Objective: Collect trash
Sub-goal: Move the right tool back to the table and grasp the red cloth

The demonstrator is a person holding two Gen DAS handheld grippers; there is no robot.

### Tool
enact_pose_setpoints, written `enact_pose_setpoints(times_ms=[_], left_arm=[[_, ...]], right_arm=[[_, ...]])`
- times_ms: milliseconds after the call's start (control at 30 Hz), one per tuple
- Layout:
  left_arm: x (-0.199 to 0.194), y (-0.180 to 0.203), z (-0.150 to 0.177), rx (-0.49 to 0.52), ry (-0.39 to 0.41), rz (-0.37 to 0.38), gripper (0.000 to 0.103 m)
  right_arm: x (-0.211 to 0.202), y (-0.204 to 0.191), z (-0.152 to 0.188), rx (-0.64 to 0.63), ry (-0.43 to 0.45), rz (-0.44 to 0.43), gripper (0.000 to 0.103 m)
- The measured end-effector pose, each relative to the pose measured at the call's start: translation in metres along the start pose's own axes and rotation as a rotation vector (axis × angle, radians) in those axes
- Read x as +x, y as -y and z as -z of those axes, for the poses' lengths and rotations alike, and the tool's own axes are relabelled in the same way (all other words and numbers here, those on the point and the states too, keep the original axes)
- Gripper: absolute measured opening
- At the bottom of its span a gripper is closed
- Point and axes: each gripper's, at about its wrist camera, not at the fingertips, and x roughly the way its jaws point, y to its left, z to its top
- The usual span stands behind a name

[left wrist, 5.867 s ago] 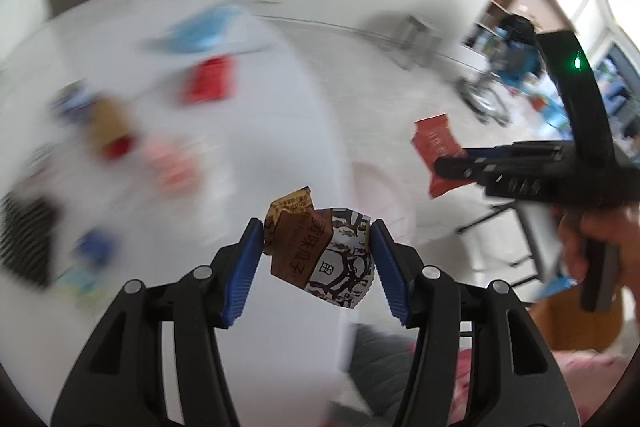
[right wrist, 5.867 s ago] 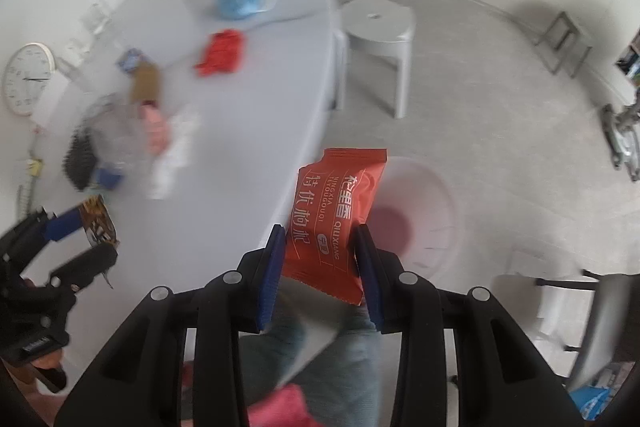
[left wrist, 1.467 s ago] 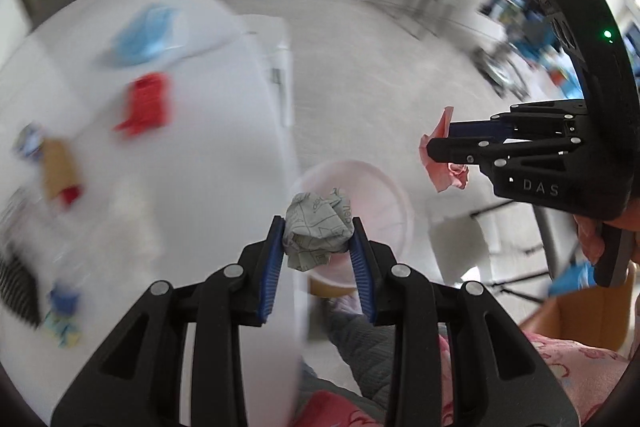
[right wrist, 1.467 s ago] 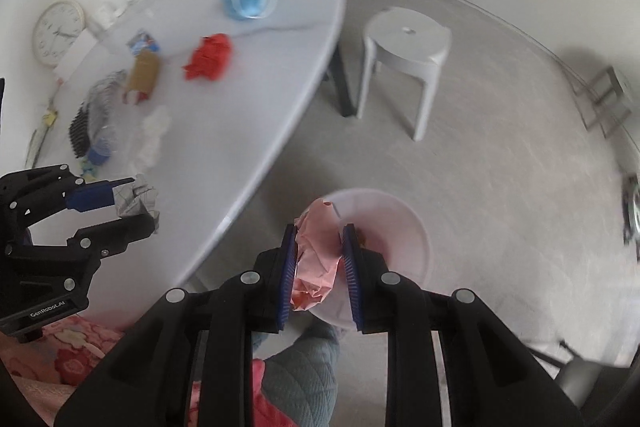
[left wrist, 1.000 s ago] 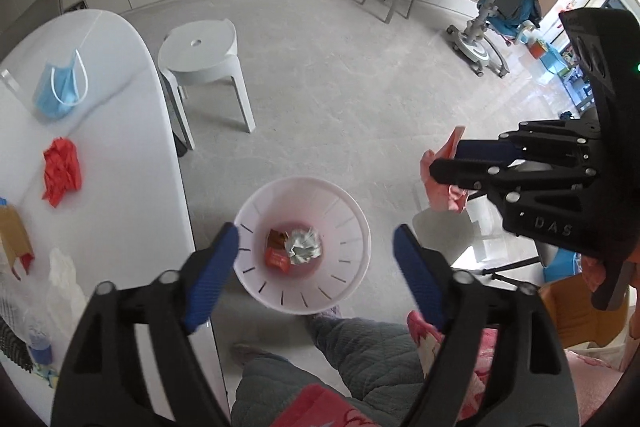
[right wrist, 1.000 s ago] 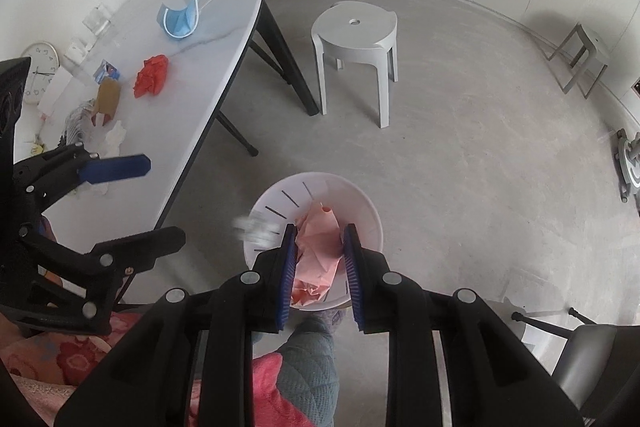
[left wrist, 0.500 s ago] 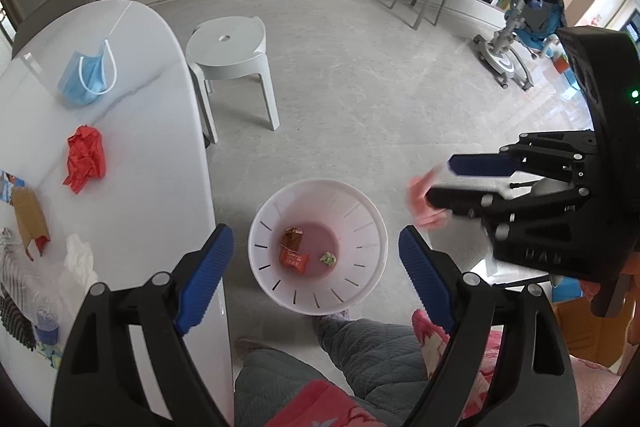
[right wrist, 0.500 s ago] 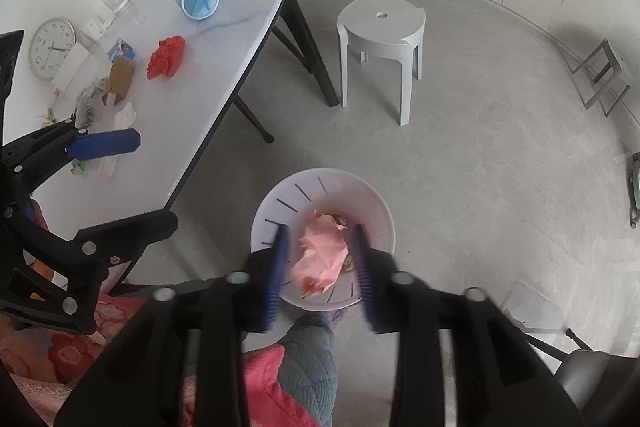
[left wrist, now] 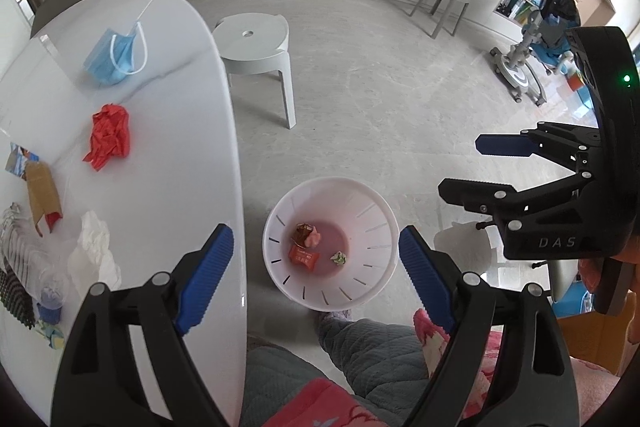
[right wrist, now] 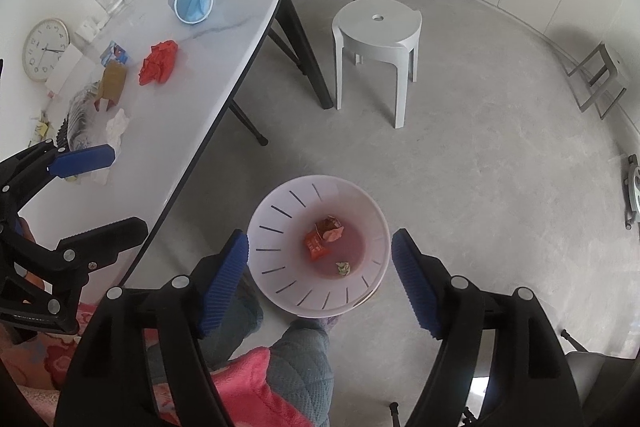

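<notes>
Grey floor lay under the pink bin (right wrist: 318, 247) at six o'clock, left gripper (left wrist: 316, 263) gaping empty, right gripper (right wrist: 320, 281) opening, nothing between.

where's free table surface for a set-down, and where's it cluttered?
Free: the table strip along its floor-side edge, from beside the blue mask and red crumpled wrapper toward the camera. Crowded: the wall side, with brown packet, white tissue and clear plastic clutter.

tiny scraps in bin (right wrist: 280, 279) unidentifiable, clock (right wrist: 45, 49) edge-cropped
</notes>
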Motion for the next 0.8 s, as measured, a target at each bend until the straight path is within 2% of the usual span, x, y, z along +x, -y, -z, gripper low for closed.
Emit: enact_pose_setpoints(times_ms=[233, 333, 467, 600, 800], left_arm=[[-0.011, -0.030, 0.009, -0.064, 0.010, -0.042, 0.082], [-0.017, -0.050, 0.017, -0.112, 0.014, -0.070, 0.089], [-0.027, -0.080, 0.029, -0.178, 0.022, -0.100, 0.091], [-0.038, -0.108, 0.043, -0.231, 0.028, -0.141, 0.095], [-0.048, -0.136, 0.066, -0.279, 0.021, -0.180, 0.095]], right_arm=[[0.005, -0.021, -0.020, -0.037, 0.007, -0.006, 0.079], [0.010, -0.037, -0.036, -0.066, 0.021, -0.002, 0.087], [0.019, -0.067, -0.063, -0.101, 0.040, -0.006, 0.096], [0.034, -0.100, -0.093, -0.143, 0.050, -0.035, 0.098], [0.069, -0.157, -0.140, -0.237, 0.041, -0.069, 0.098]])
